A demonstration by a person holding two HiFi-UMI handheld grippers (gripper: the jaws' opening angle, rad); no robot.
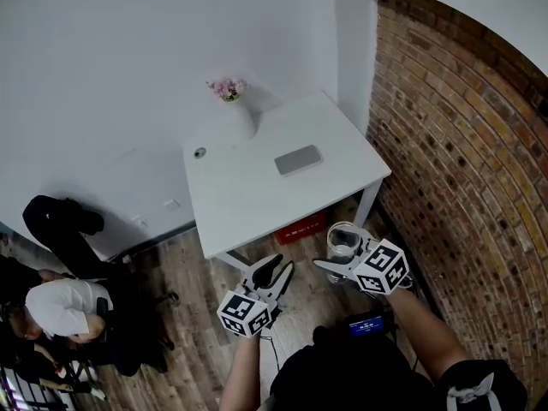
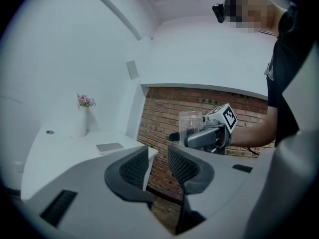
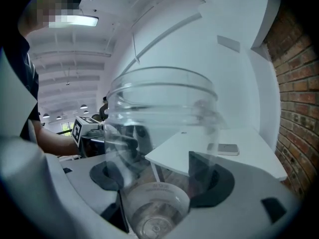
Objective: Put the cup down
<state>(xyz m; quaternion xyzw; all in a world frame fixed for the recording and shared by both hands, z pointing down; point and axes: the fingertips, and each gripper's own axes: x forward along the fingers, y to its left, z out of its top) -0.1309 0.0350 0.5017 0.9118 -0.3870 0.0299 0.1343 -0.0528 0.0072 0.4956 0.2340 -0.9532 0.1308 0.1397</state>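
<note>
So far nothing is set down: our right gripper (image 1: 341, 255) holds the clear plastic cup (image 1: 343, 241) upright, jaws spread wide against its sides. The cup hangs in the air just off the near edge of the white square table (image 1: 248, 187). Our left gripper (image 1: 281, 265), jaws slightly apart, is empty. We judge that reaching the table, lowering and releasing all remain.

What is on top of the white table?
The white table bears a white vase of pink flowers, a flat grey slab and a small round object. Only the spots beneath those things are covered.
</note>
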